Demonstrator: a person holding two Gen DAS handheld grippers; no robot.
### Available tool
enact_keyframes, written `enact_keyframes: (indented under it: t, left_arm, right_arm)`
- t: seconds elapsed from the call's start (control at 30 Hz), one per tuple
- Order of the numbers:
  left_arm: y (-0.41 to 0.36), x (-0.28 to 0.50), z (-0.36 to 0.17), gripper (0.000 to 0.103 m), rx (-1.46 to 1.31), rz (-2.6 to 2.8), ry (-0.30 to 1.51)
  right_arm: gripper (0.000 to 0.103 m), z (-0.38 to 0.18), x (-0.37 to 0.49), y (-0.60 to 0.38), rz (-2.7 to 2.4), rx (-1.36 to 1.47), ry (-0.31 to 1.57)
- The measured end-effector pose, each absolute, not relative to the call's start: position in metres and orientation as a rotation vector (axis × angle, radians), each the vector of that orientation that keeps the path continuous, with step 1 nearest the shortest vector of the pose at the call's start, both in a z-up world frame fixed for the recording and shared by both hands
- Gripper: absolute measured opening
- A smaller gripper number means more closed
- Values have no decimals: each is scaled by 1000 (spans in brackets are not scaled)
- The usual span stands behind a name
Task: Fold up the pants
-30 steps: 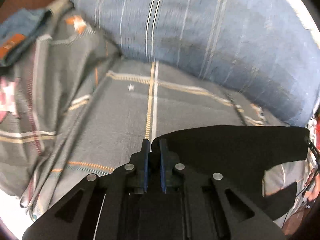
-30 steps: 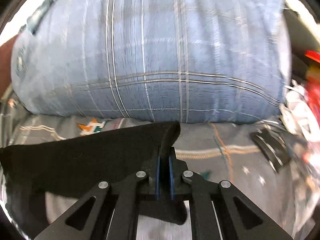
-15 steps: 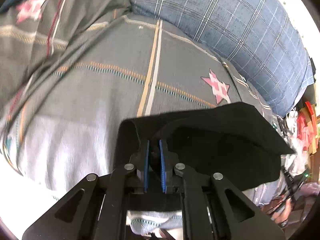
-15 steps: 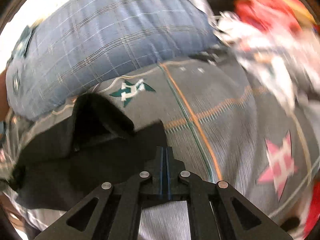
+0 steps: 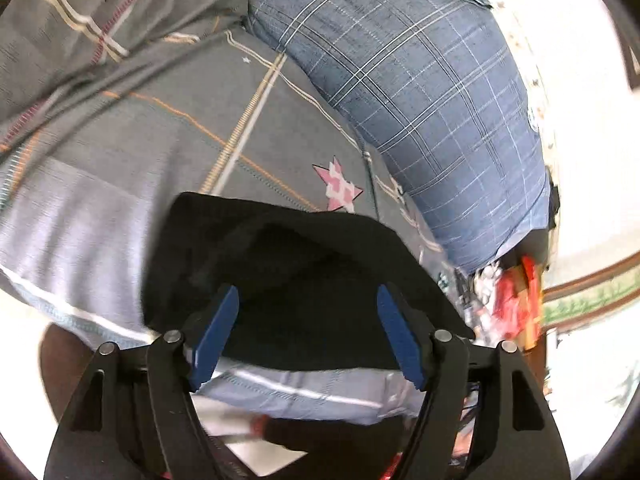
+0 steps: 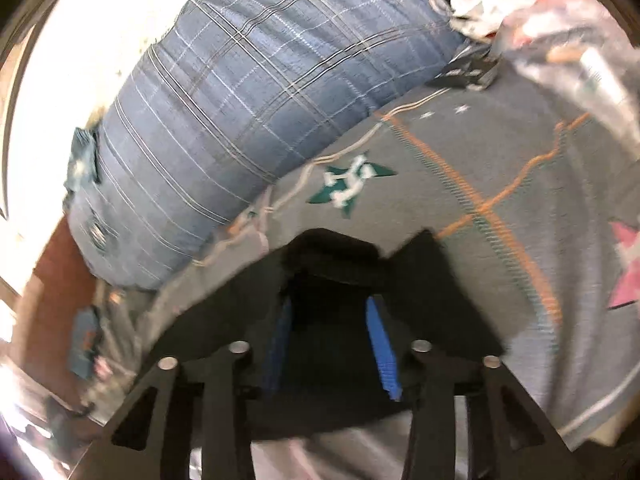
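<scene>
Half a second before, both tongs were pinched on the black pants; now the left tongs (image 5: 308,300) stood wide apart at lower centre of the left view, with the pants (image 5: 304,264) lying free on the grey bedspread (image 5: 160,148); the right tongs (image 6: 330,312) were likewise parted, the pants (image 6: 436,300) loose beneath them, below the blue pillow (image 6: 256,104); this fold looked laid down and released.

both grippers, left gripper (image 5: 308,332) and right gripper (image 6: 332,344), are matte black frames with silver rivets and blue finger pads (image 5: 214,336)
</scene>
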State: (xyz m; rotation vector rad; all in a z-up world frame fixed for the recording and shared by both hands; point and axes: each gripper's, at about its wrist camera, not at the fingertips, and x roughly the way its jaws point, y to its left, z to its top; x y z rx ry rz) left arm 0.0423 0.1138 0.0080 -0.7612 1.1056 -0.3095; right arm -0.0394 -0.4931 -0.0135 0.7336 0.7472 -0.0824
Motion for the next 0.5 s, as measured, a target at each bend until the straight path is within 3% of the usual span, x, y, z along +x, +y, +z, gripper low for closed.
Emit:
enact_keyframes:
  t: [0.13,0.5]
  left_arm:
    - [113,74,-6,72,-943,-294,1164]
    - [94,131,-58,72,-1099,-209,1343]
  right_arm:
    - [47,-16,-16,-483,-62,770,772]
    - [47,-30,12,-471,-84,773,803]
